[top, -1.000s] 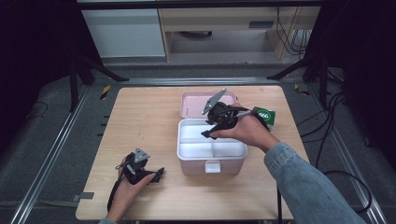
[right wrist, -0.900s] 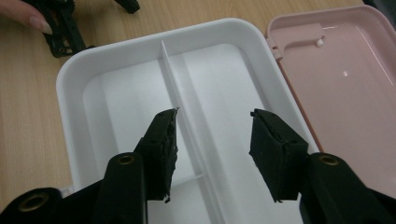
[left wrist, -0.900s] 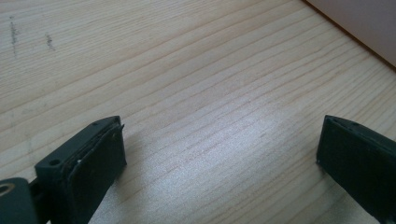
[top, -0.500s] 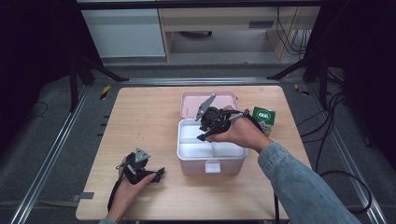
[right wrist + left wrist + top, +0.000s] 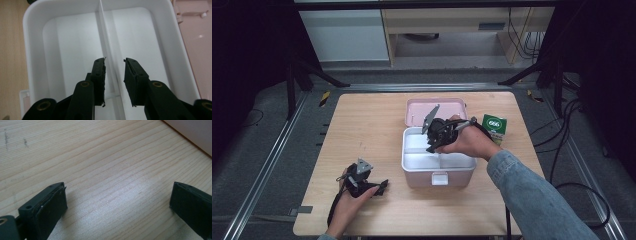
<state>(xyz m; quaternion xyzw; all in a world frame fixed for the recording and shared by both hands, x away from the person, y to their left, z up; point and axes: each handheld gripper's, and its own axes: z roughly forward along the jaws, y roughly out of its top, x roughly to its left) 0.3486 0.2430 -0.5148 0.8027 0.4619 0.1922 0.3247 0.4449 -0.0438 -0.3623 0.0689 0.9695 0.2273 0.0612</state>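
Note:
A pink box (image 5: pixel 422 178) stands open at the table's middle, its lid (image 5: pixel 447 106) laid back behind it. Inside sits a white tray (image 5: pixel 32 17) with a thin divider (image 5: pixel 104 32) down its middle. My right gripper (image 5: pixel 432 148) points down into the tray (image 5: pixel 411 150). In the right gripper view its jaws (image 5: pixel 114 61) straddle the divider, have just been closing, and stand a little apart from it on both sides. My left gripper (image 5: pixel 381 186) rests on the table at the front left. Its jaws (image 5: pixel 117 195) are wide open over bare wood.
A small green carton (image 5: pixel 495 125) stands on the table (image 5: pixel 362 120) just right of the box, behind my right hand. A corner of the pink box (image 5: pixel 195 135) shows at the top right of the left gripper view. Dark floor and stand legs surround the table.
My right gripper has shifted left and lowered over the white tray, and its jaws have narrowed around the divider. The left hand has kept still.

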